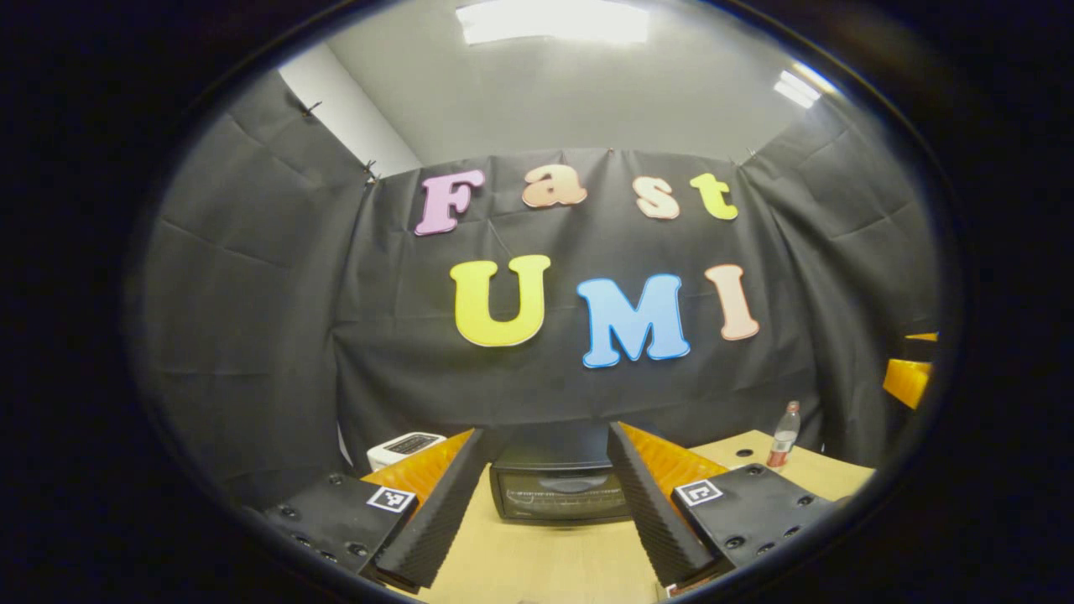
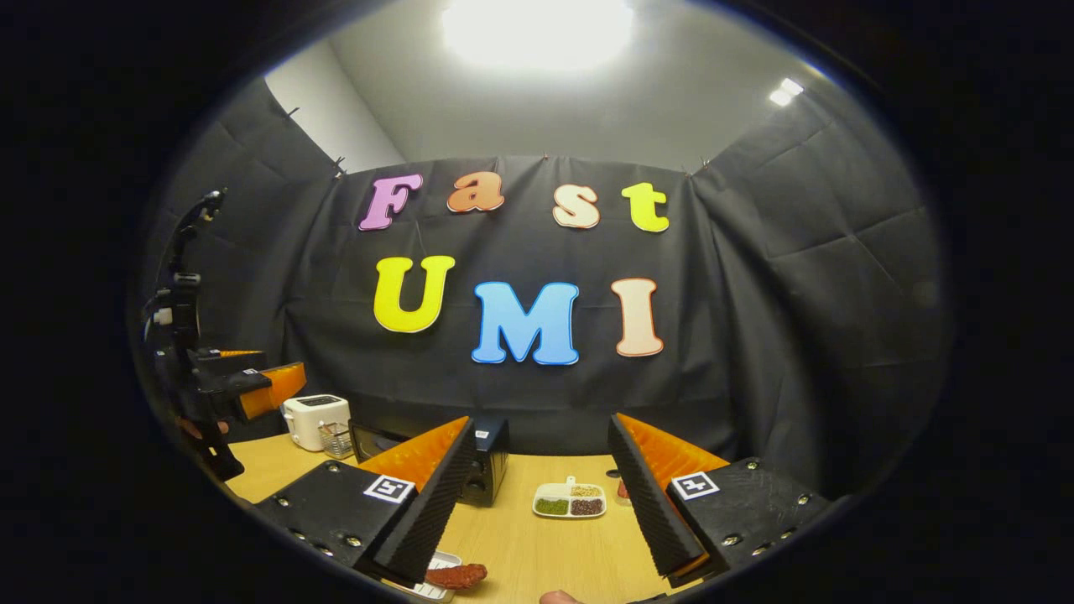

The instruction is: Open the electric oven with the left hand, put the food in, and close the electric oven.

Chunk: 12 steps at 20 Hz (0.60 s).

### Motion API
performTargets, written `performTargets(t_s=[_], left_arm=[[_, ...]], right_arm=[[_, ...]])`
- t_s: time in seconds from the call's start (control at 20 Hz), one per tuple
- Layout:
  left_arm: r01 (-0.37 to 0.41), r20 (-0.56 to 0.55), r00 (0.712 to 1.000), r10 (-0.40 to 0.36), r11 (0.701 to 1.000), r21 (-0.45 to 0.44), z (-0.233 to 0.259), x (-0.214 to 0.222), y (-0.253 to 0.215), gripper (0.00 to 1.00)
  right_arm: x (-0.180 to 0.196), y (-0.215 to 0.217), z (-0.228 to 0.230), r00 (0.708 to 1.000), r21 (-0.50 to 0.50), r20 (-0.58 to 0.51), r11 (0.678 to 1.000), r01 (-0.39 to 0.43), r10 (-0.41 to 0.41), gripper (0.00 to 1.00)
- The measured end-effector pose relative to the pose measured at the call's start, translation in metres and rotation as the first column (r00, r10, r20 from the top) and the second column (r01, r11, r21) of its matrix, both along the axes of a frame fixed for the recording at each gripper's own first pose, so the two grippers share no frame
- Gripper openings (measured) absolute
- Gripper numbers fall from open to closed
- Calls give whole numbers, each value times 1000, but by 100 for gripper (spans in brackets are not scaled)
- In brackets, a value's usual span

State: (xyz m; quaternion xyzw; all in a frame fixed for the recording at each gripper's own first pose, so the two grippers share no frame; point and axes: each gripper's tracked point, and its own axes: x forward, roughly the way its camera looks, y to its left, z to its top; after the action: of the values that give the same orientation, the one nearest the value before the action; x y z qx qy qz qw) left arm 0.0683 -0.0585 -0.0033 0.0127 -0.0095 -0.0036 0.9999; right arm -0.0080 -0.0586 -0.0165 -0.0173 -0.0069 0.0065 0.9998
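Both sets of fingers are what I see closest. In the left gripper view my left gripper (image 1: 550, 495) is spread wide with nothing between its fingers, held above the wooden counter (image 1: 537, 562) and aimed straight at the electric oven (image 1: 560, 491), which sits at twelve o'clock beyond the tips. Its glass door looks closed to me, and I judge the gripper to be well short of it, so the opening step has not begun.

In the right gripper view my right gripper (image 2: 544, 495) is likewise wide open and holds nothing. At about seven o'clock, low by its left finger, a reddish-brown piece of food (image 2: 456, 575) lies on a small white tray (image 2: 438, 587); whether it is a sausage or something else I cannot tell. That seems to be what goes inside, and it is untouched. From here the oven (image 2: 485, 470) stands at eleven o'clock, with a white toaster (image 2: 316, 419) farther out toward ten, near where the left gripper (image 2: 252, 386) hovers. A divided dish (image 2: 570, 500) of grains sits at twelve o'clock.

As I read it, everything remains: open the door, load the food, close it.
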Motion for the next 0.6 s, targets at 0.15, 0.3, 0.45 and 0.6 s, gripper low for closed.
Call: performTargets(t_s=[0.15, 0.3, 0.45, 0.6], left_arm=[[41, -24, 999, -41, 999, -27, -14, 35, -9, 97], [63, -41, 997, -64, 998, -17, -32, 71, -11, 97], [94, -72, 993, -95, 995, -16, -55, 103, -12, 97], [111, -105, 988, -113, 993, -27, -79, 132, -13, 97]], right_arm=[[4, -2, 1, 999, 13, -1, 999, 43, -43, 95], [14, 2, -2, 997, 15, -3, 997, 73, -73, 95], [23, 7, -4, 996, 33, -8, 995, 94, -94, 95], [32, 6, -8, 991, 41, -27, 990, 135, -133, 95]])
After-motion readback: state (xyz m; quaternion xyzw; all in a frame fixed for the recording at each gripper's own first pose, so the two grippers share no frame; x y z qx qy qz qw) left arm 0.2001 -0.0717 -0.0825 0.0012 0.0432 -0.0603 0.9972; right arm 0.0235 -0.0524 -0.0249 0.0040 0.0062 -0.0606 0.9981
